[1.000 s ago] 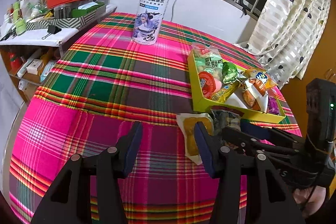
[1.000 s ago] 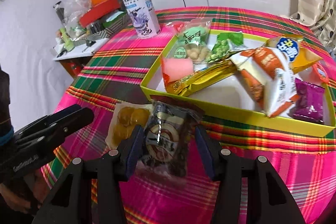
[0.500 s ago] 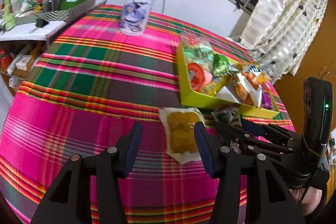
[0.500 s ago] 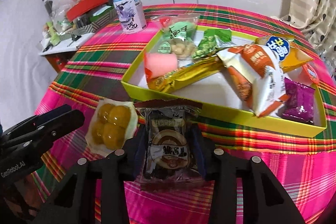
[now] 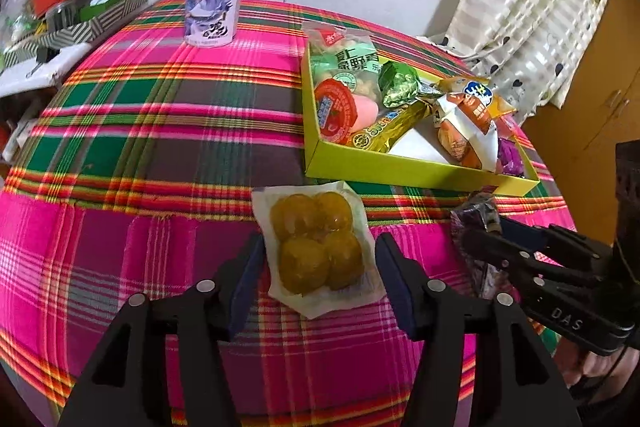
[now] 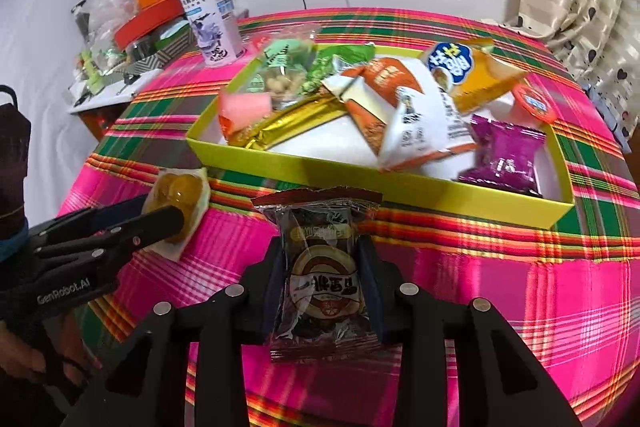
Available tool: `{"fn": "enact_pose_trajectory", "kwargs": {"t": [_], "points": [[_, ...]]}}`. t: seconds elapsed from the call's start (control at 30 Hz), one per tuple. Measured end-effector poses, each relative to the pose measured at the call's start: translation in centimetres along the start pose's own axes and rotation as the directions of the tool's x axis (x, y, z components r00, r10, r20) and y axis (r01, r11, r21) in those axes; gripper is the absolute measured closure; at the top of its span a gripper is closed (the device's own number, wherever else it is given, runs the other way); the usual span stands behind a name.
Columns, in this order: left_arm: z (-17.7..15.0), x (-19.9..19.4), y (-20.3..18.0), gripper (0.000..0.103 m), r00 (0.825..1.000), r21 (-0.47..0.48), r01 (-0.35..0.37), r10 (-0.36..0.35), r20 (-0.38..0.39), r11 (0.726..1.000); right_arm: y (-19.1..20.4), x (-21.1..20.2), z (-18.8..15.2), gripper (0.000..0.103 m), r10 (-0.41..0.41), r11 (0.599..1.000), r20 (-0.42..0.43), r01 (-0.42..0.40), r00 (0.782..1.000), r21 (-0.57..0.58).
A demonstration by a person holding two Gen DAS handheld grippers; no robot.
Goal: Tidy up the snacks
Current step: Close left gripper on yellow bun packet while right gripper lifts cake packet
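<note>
Yellow tray (image 6: 304,169): shallow open box, lime-yellow walls, white floor; sits flat on the plaid-covered desk.
Tray contents: green-label nut bag (image 6: 280,67) at the far left corner; green foil packet (image 6: 332,67); pink wrapped piece (image 6: 244,107); gold bar (image 6: 288,131) lying aslant; orange-and-white pouches (image 6: 404,99) (overlapping, mid-tray); yellow bag with blue badge (image 6: 468,71); red-lidded jelly cup (image 6: 534,103); purple sachet (image 6: 504,155) at the near right.
Clear pack of four yellow balls (image 5: 316,247): flat on the desk, just outside the tray's near wall.
Dark cake packet (image 6: 324,267): transparent wrapper, red serrated top edge, round label; upright, near the tray's front wall.
</note>
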State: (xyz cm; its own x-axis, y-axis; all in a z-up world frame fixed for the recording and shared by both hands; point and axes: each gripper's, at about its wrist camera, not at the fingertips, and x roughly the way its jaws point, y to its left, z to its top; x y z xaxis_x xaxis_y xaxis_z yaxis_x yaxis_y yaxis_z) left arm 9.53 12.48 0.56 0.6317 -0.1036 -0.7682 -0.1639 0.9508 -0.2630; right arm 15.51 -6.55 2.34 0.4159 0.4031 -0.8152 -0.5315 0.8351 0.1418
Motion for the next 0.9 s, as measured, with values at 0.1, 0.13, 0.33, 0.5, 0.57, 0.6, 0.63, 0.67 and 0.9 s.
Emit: {"fn": "enact_pose_trajectory", "kwargs": {"t": [0.1, 0.13, 0.33, 0.5, 0.57, 0.6, 0.63, 0.67, 0.9], "points": [[0.2, 0.4, -0.7, 0.042, 0.999, 0.035, -0.035, 0.035, 0.007, 0.999, -0.1, 0.1, 0.0, 0.066, 0.005, 1.0, -0.003, -0.005, 1.0, -0.008], [0.2, 0.5, -0.8, 0.042, 0.999, 0.043, -0.045, 0.045, 0.009, 0.998, -0.1, 0.1, 0.0, 0.066, 0.005, 1.0, -0.002, -0.005, 1.0, -0.013], [-0.1, 0.6, -1.5, 0.053, 0.995, 0.088, -0.099, 0.096, 0.036, 0.991, -0.1, -0.2, -0.2, 0.069, 0.012, 0.999, 0.012, -0.012, 1.0, -0.03], [-0.4, 0.3, -1.0, 0.054, 0.998, 0.069, -0.057, 0.055, 0.034, 0.996, -0.6, -0.6, -0.3, 0.071, 0.009, 1.0, 0.019, -0.009, 1.0, -0.019], [-0.6, 0.1, -1.0, 0.055, 0.999, 0.064, -0.04, 0.038, 0.033, 0.997, -0.8, -0.8, -0.4, 0.072, 0.01, 1.0, 0.022, -0.01, 1.0, -0.013], [-0.6, 0.1, -1.0, 0.055, 0.999, 0.061, -0.032, 0.031, 0.032, 0.998, -0.9, -0.9, -0.4, 0.072, 0.011, 1.0, 0.024, -0.011, 1.0, -0.01], [-0.7, 0.0, -1.0, 0.055, 0.999, 0.058, -0.022, 0.02, 0.032, 0.998, -1.0, -1.0, -0.5, 0.072, 0.01, 1.0, 0.025, -0.01, 1.0, -0.008], [-0.7, -0.1, -1.0, 0.055, 0.999, 0.057, -0.017, 0.015, 0.034, 0.998, -1.0, -1.1, -0.5, 0.072, 0.009, 1.0, 0.027, -0.009, 1.0, -0.007], [-0.6, -1.5, -1.9, 0.055, 0.998, 0.075, 0.009, -0.014, 0.066, 0.997, -1.4, -2.1, -0.9, 0.072, 0.016, 1.0, 0.047, -0.016, 0.999, 0.003]]}}
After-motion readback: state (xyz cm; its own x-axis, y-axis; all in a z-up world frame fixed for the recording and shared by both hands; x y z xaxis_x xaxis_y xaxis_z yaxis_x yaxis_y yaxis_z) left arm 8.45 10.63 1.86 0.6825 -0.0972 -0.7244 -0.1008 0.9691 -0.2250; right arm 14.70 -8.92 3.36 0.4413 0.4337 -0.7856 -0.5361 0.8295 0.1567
